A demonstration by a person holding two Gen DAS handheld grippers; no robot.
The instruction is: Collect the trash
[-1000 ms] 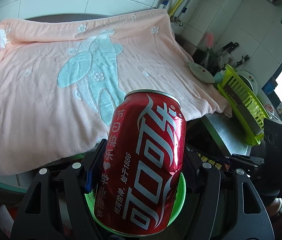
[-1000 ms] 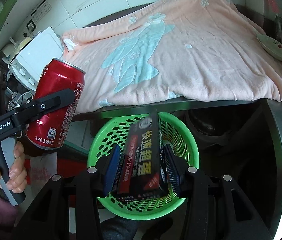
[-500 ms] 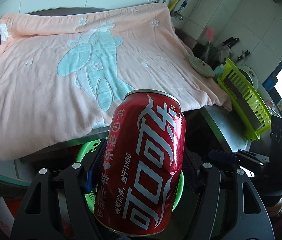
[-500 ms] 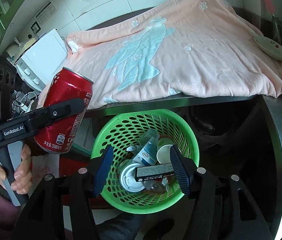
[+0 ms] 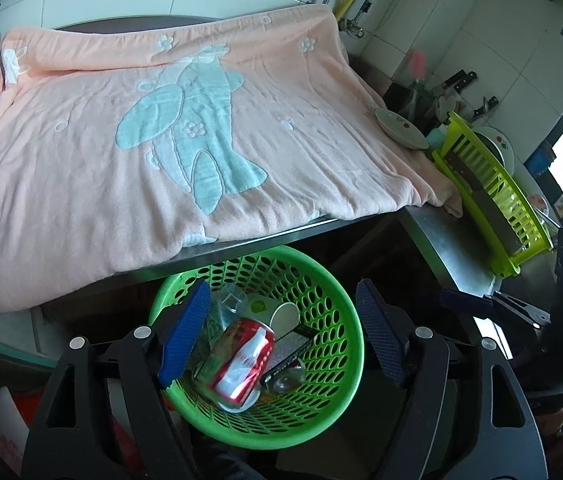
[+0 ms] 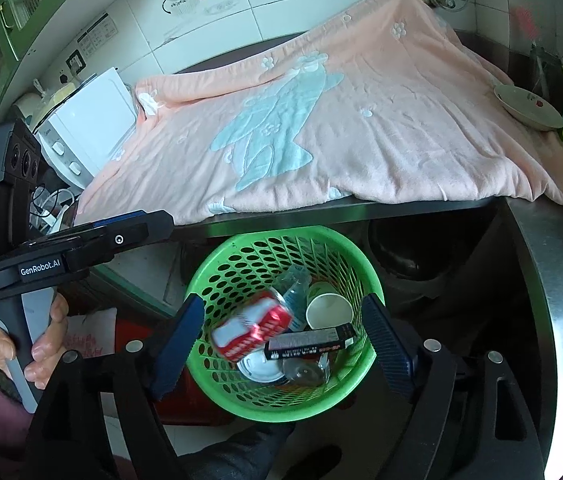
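Observation:
A green mesh basket [image 5: 355, 332] [image 6: 277, 234] sits on the floor below the counter edge. A red cola can [image 5: 241, 364] [image 6: 253, 330], blurred, lies inside it among a black box [image 6: 309, 343], a paper cup [image 6: 327, 306] and a clear bottle [image 6: 295, 284]. My left gripper [image 5: 281, 320] hangs above the basket with its jaws opening and nothing between the pads; it also shows side-on as the left gripper [image 6: 153, 226]. My right gripper [image 6: 283, 336] is above the basket too, its jaws opening and empty. Its tip shows as the right gripper [image 5: 465, 304].
A pink towel [image 5: 161, 140] with a blue rabbit covers the steel counter [image 6: 541, 280]. A plate [image 5: 401, 130] and a yellow-green dish rack [image 5: 489, 200] stand at the right. A white appliance [image 6: 89, 124] stands at the left, and a hand [image 6: 37, 344] grips the left handle.
The left gripper has let go of the cola can, which now lies in the basket. The right gripper released the black box into the basket and its jaws have spread wider.

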